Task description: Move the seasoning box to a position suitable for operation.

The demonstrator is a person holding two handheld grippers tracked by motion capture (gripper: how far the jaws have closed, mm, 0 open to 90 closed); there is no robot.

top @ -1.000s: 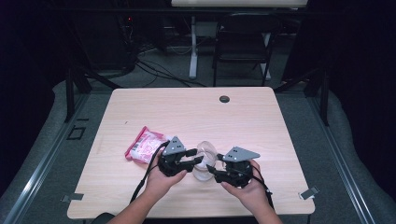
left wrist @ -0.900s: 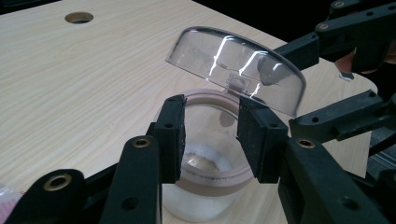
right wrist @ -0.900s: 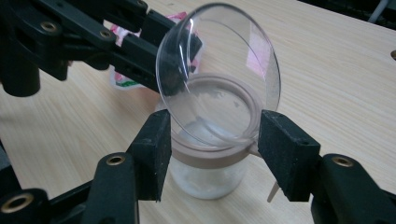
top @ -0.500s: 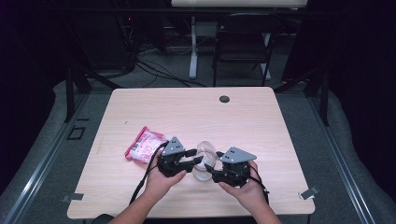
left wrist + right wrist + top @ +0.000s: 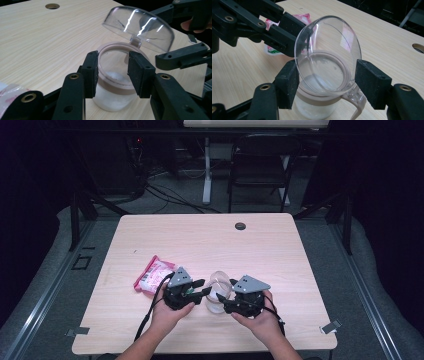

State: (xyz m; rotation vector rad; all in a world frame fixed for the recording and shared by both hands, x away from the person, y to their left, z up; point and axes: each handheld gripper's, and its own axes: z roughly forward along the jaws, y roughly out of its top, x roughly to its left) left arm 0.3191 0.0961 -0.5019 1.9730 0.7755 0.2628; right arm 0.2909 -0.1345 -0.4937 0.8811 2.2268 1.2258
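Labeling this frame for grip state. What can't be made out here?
- High view: whether either gripper presses the jar; too small, hands cover it.
- Right gripper view: right gripper pad contact with the collar, behind the open clear lid.
- Left gripper view: pink packet, cut off by the edge.
- White contents: too blurred to identify.

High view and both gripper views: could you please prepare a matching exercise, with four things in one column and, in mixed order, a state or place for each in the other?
Things:
1. lid
2. jar
3. packet
4. hole

States or places:
a. pink, lies flat, left of the jar in the high view
b. clear, swung open, tilted above the beige rim
c. dark and round, near the far edge of the table
d. upright, white contents inside

Pairs: 1-b, 2-d, 3-a, 4-c
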